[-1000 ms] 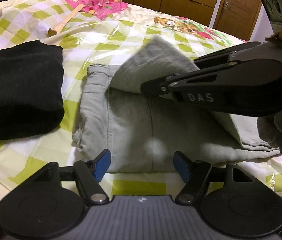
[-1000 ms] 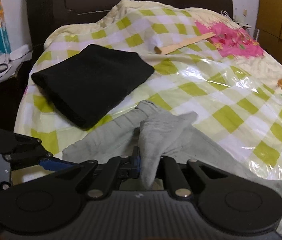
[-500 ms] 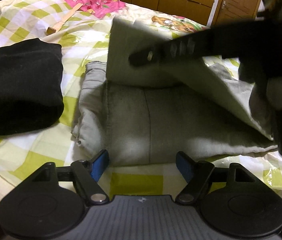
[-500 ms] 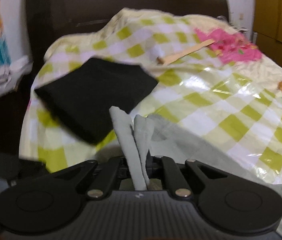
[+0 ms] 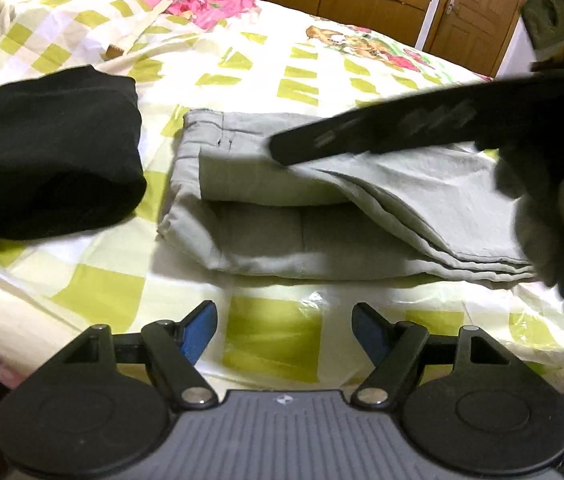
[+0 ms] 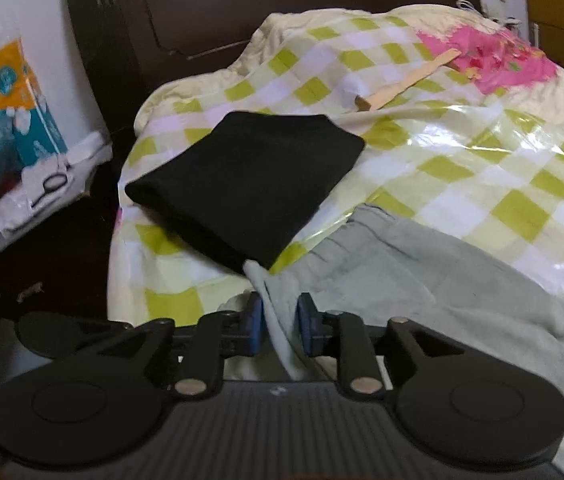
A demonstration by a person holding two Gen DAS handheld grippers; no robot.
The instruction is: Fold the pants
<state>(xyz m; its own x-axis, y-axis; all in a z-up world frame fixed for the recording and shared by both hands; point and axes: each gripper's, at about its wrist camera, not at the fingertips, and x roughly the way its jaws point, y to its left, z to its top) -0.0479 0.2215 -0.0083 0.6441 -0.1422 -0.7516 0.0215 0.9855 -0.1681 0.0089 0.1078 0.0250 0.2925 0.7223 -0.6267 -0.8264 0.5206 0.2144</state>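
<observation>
Grey pants (image 5: 322,208) lie partly folded on the checked bedcover, with the upper layer laid over the lower one. My right gripper (image 6: 279,324) has its blue pads slightly apart, with an edge of the grey pants (image 6: 422,280) between them. In the left wrist view it shows as a blurred black bar (image 5: 422,124) over the pants. My left gripper (image 5: 284,326) is open and empty, just short of the near edge of the pants.
A folded black garment (image 5: 45,152) lies left of the pants; it also shows in the right wrist view (image 6: 249,184). A wooden stick (image 6: 406,80) and pink fabric (image 6: 494,56) lie farther back. The bed's left edge and a cluttered nightstand (image 6: 37,184) are beside it.
My right gripper has carried the pant fold over and down onto the lower layer, and its jaws have opened slightly. My left gripper has drawn back a little from the pants.
</observation>
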